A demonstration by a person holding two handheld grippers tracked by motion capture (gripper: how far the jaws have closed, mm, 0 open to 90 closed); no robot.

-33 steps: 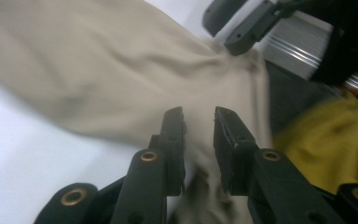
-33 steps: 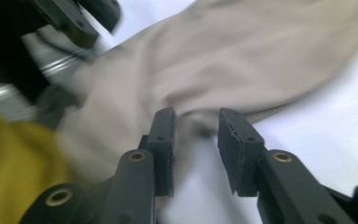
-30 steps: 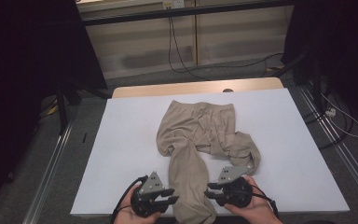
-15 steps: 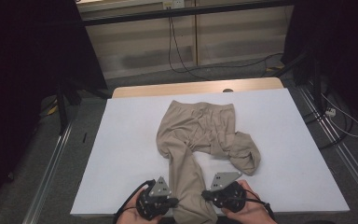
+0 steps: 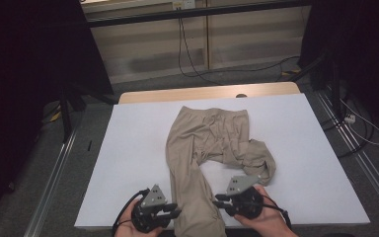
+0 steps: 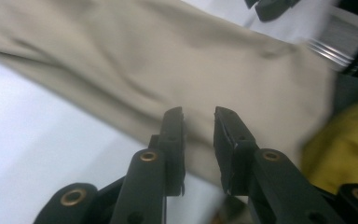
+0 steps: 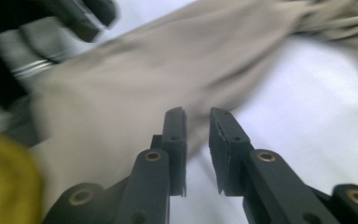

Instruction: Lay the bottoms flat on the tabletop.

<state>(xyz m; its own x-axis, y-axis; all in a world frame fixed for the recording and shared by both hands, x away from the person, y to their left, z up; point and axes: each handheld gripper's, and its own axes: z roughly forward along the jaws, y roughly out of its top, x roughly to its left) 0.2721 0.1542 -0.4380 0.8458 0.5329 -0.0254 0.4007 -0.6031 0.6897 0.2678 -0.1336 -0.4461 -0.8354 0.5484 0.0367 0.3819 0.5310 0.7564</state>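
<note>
— Trousers (image 5: 208,148): where are they?
— Spread on my white table (image 5: 133,148), one leg reaching the near edge.
— Tongs?
— My left gripper (image 5: 173,213) and right gripper (image 5: 217,200) flank that leg, jaws slightly apart, holding nothing.

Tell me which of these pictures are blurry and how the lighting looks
High view: sharp; the white table cover is brightly lit, the room around it dark. Left gripper view: the left gripper is crisp, the beige trousers slightly soft, the far corner smeared. Right gripper view: the right gripper is crisp, but the trouser leg behind is streaked with blur.
</note>
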